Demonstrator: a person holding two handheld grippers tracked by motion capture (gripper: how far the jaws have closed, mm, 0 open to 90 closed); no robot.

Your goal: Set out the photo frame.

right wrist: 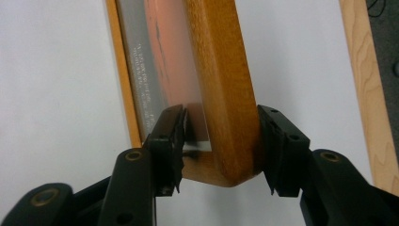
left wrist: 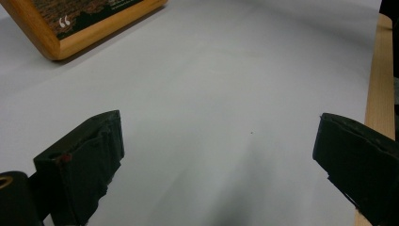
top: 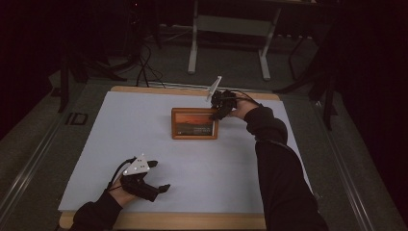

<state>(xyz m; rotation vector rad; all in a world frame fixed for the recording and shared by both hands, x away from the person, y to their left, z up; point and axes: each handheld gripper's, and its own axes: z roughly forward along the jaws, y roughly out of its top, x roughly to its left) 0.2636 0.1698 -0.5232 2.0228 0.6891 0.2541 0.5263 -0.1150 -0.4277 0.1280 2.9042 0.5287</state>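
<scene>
A wooden picture frame [top: 195,124] with an orange photo stands upright near the middle of the white table sheet [top: 134,130]. My right gripper [top: 220,113] reaches its top right corner from behind. In the right gripper view the frame's corner [right wrist: 226,70] sits between the jaws of that gripper [right wrist: 221,115]; the right pad lies against the wood, the left pad stands a sliver off the glass. My left gripper [top: 160,175] rests on the sheet at the front left, open. The left gripper view has its jaws [left wrist: 219,122] wide apart over bare sheet, the frame's corner [left wrist: 89,28] far off.
The sheet lies on a wooden board whose edge [top: 168,221] runs along the front and right [left wrist: 379,84]. Behind the table are dark floor, cables [top: 144,67] and a white stand's legs [top: 193,48].
</scene>
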